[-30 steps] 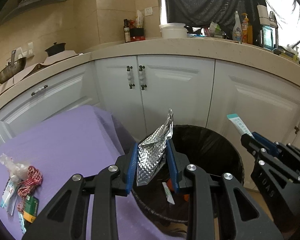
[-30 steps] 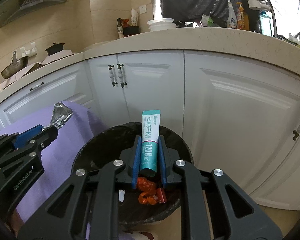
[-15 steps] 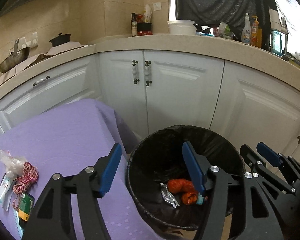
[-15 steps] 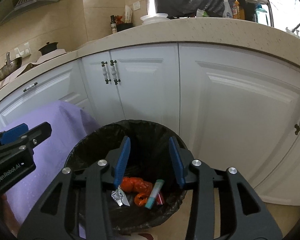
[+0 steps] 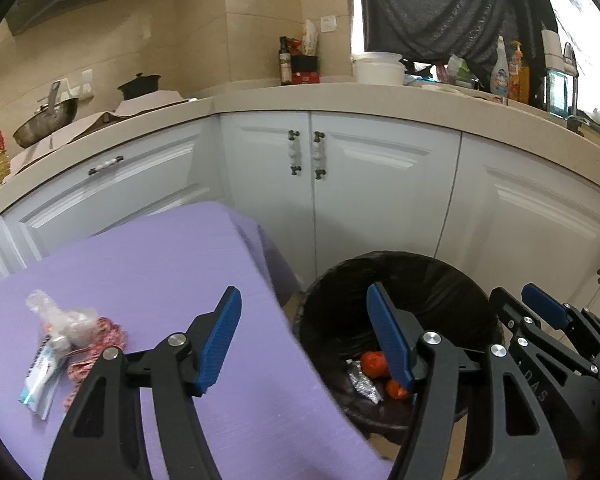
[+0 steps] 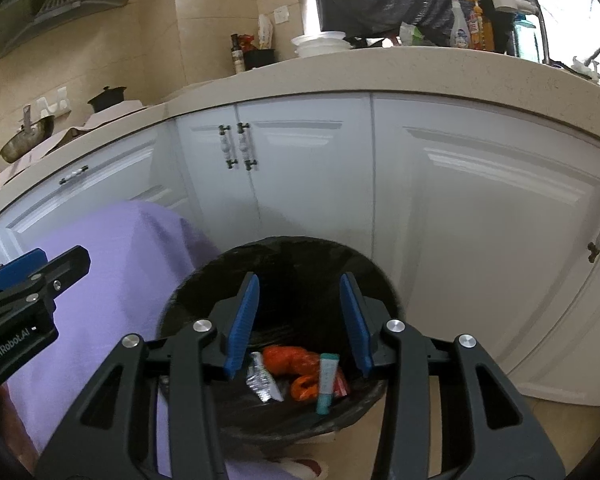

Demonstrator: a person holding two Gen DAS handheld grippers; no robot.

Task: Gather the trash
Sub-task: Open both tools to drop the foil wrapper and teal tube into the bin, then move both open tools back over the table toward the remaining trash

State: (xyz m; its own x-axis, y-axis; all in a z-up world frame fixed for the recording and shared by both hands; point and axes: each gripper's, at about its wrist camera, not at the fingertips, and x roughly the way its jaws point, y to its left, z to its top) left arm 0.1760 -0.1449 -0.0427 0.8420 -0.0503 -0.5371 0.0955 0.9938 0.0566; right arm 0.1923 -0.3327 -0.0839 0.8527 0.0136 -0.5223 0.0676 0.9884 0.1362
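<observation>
A black-lined trash bin [image 5: 400,280] [image 6: 300,256] stands on the floor by the purple-covered table [image 5: 160,264]. In it lie a silver foil wrapper [image 6: 262,378] [image 5: 362,382], a teal tube [image 6: 327,382] and orange wrappers [image 6: 288,360]. My left gripper [image 5: 304,336] is open and empty over the table's right edge and the bin. My right gripper [image 6: 298,320] is open and empty above the bin; it also shows in the left wrist view [image 5: 540,316]. On the table's left lie a clear plastic bag [image 5: 56,316], a red-white string [image 5: 100,344] and a small tube [image 5: 40,380].
White cabinet doors [image 5: 380,184] under a beige counter [image 5: 380,100] stand just behind the bin. The counter holds bottles [image 5: 500,68], a white bowl [image 5: 378,66] and a wok [image 5: 44,120]. The table's purple cloth hangs next to the bin [image 6: 112,280].
Both grippers opened and dropped the foil wrapper and the teal tube into the bin. My left gripper has since shifted left toward the table.
</observation>
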